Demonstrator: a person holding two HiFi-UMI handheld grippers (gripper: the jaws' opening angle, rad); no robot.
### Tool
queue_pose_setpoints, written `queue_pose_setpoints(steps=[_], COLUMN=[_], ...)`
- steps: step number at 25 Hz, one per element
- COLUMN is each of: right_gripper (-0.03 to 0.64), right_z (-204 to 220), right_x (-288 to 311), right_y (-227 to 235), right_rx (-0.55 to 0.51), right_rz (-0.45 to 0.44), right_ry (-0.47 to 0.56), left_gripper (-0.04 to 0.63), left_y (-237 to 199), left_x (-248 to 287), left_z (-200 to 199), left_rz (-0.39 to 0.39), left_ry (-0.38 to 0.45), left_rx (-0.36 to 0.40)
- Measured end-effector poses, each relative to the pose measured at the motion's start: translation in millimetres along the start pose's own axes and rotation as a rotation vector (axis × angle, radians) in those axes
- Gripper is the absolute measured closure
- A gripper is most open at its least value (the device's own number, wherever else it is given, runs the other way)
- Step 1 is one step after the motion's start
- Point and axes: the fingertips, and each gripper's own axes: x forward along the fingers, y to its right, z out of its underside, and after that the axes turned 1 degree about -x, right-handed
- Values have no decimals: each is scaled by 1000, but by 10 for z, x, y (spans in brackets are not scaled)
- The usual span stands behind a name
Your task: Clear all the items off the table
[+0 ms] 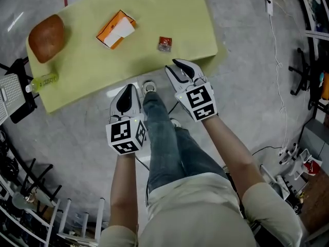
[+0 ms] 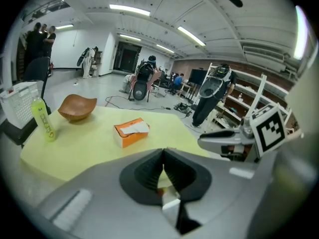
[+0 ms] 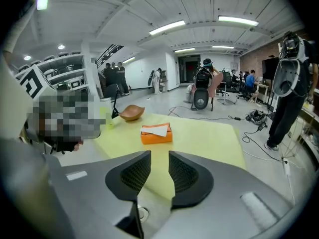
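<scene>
1. Four things sit on the yellow tabletop (image 1: 169, 14) in the head view, one of each: a brown bowl (image 1: 46, 37) at the far left, an orange tissue box (image 1: 116, 29) near the middle, a small red packet (image 1: 164, 43) to its right, and a yellow-green bottle (image 1: 43, 81) lying at the left edge. There are two claws. The left claw (image 1: 128, 90) hangs over the floor (image 1: 247, 86), just short of the tabletop's near edge. The right claw (image 1: 175, 67) has its tips at that edge, near the red packet but apart from it.

2. Left gripper view: the left claw (image 2: 162, 156) is fully closed, pads meeting tip to tip with nothing clamped between them. Beyond it lie one tissue box (image 2: 131, 133), one bowl (image 2: 77, 107) and one bottle (image 2: 43, 119) standing out at the tabletop's left, with a white basket (image 2: 20, 101) just past it. The right claw (image 2: 224, 138) reaches in from the right, its marker cube (image 2: 269, 128) behind it.

3. Right gripper view: the right claw (image 3: 159, 171) stands parted, with a clear gap between the pads. Only bare tabletop (image 3: 209, 138) shows through the gap, and nothing is held or touched. One tissue box (image 3: 156, 133) lies straight ahead, well apart, and one bowl (image 3: 131, 112) sits farther back to the left.
</scene>
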Motion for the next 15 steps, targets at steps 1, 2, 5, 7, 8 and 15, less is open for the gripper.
queue_pose_setpoints(steps=[1, 2, 5, 7, 8, 15], right_gripper=[509, 500, 480, 469, 463, 419], right_z=[46, 92, 208, 280, 319, 610], right_x=[80, 156, 382, 532, 604, 1018], right_y=[23, 43, 123, 187, 217, 407], right_rx=[0, -1, 8, 15, 17, 13], right_rz=[2, 5, 17, 28, 32, 54], right_ry=[-8, -16, -32, -43, -49, -96], left_gripper=[586, 586, 586, 586, 586, 586], left_y=[-14, -26, -70, -111, -134, -272], left_x=[67, 129, 315, 437, 494, 836], left_z=[31, 64, 160, 223, 255, 426], left_rz=[5, 10, 21, 24, 26, 32], left_ry=[-7, -14, -34, -46, -51, -80], left_rx=[4, 8, 13, 18, 20, 6])
